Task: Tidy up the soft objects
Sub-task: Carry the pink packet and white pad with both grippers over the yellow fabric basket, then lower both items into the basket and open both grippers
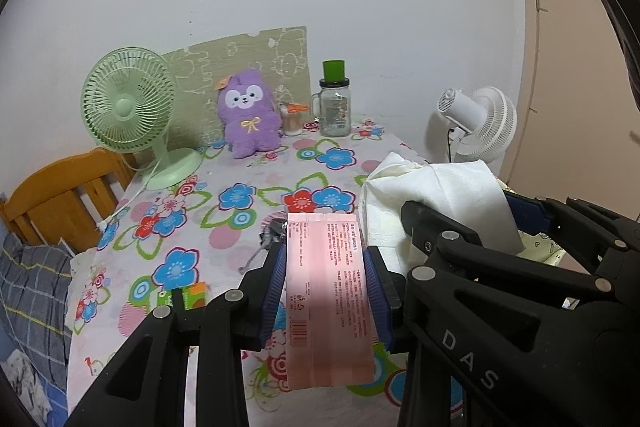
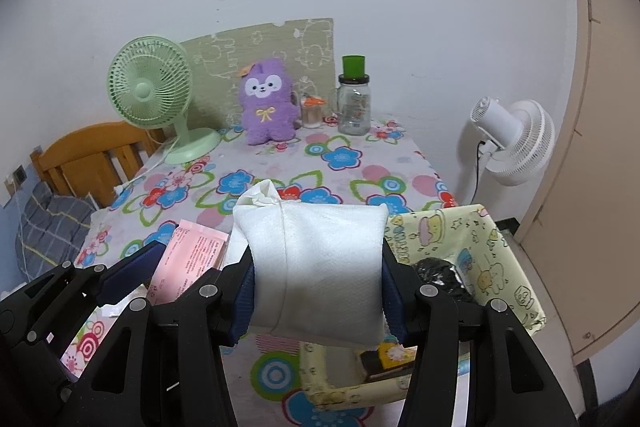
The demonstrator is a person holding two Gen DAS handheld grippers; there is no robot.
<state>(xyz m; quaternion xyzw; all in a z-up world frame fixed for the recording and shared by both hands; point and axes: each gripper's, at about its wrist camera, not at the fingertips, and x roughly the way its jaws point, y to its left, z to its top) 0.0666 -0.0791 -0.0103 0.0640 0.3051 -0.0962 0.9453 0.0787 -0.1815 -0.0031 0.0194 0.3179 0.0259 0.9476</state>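
My left gripper (image 1: 325, 291) is shut on a flat pink packet (image 1: 326, 299) printed with small text and a barcode, held above the flowered tablecloth (image 1: 240, 203). My right gripper (image 2: 318, 291) is shut on a soft white tissue pack (image 2: 320, 263), its blue pads pressing both sides. In the left wrist view the tissue pack (image 1: 440, 195) and the right gripper's black frame sit just to the right. In the right wrist view the pink packet (image 2: 192, 255) shows at lower left. Below and right of the white pack stands a yellow cartoon-print fabric bin (image 2: 480, 247) holding dark items. A purple plush toy (image 1: 248, 119) sits at the table's back.
A green desk fan (image 1: 128, 111) stands back left, a glass jar with a green lid (image 1: 335, 107) back right, a small cup of swabs (image 1: 292, 119) beside the plush. A white fan (image 2: 512, 139) stands off the table's right. A wooden chair (image 1: 60, 199) is at left, a small green-orange box (image 1: 192, 297) near the front.
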